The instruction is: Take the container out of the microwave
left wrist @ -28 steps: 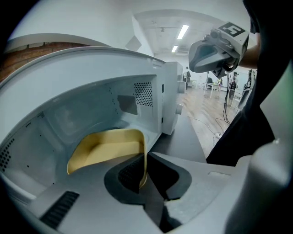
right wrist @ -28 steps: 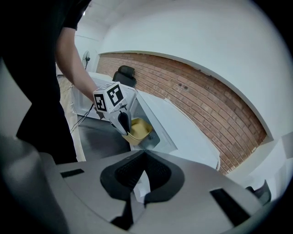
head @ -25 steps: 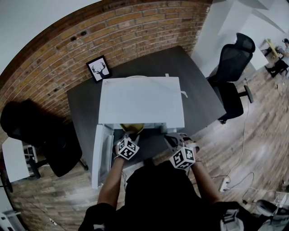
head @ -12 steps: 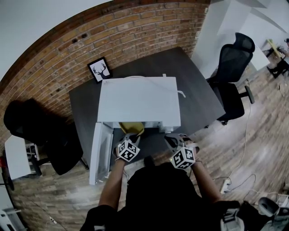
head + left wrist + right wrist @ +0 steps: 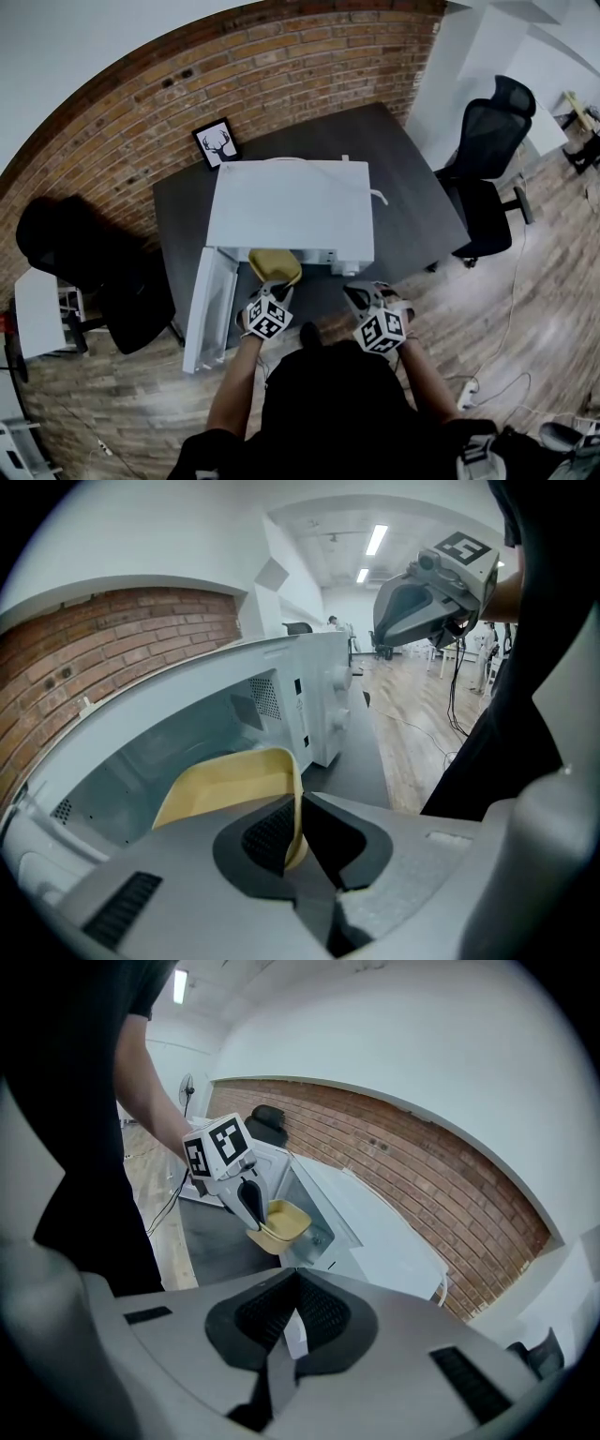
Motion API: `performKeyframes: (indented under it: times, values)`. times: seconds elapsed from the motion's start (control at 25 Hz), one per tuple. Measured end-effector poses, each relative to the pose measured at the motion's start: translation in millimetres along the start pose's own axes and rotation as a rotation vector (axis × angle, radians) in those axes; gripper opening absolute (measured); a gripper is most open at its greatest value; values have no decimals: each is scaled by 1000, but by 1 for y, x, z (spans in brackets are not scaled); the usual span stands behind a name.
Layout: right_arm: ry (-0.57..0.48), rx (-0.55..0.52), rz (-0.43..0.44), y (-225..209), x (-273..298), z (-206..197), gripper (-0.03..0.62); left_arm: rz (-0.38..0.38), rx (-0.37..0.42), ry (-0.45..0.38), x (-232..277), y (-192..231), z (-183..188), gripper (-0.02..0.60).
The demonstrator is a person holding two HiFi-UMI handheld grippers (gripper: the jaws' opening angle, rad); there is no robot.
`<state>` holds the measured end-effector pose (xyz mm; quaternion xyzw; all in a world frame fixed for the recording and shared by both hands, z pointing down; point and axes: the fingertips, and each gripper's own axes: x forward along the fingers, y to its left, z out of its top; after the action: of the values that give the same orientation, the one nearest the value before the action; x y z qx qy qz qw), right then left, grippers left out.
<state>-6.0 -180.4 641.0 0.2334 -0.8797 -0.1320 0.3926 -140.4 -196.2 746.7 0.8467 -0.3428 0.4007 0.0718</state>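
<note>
Dark counter (image 5: 412,187), bearing one white microwave (image 5: 291,202) with its door (image 5: 211,309) swung open to the left. One yellow container (image 5: 274,265), shallow and open-topped, at the mouth of the microwave, its near wall clamped between the left tongs (image 5: 300,827); right tongs (image 5: 292,1321) closed together on nothing, off to the side. Judged light, stiff, thin-walled and smooth: a one-edge hold may let it tilt, so bite deep over the rim or steady the far side.

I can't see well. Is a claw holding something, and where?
The left claw pinches the yellow container by its near rim. The right claw holds nothing.
</note>
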Motion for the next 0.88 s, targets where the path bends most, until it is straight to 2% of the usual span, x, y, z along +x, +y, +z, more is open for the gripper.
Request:
performKeyframes:
  times: [0.24, 0.88]
  values:
    - [-17, -12, 18, 9, -7, 1, -1, 18, -2, -6, -12, -13, 7, 25]
    - [-36, -42, 53, 29, -38, -14, 0, 38, 52, -3, -37, -74, 24, 26]
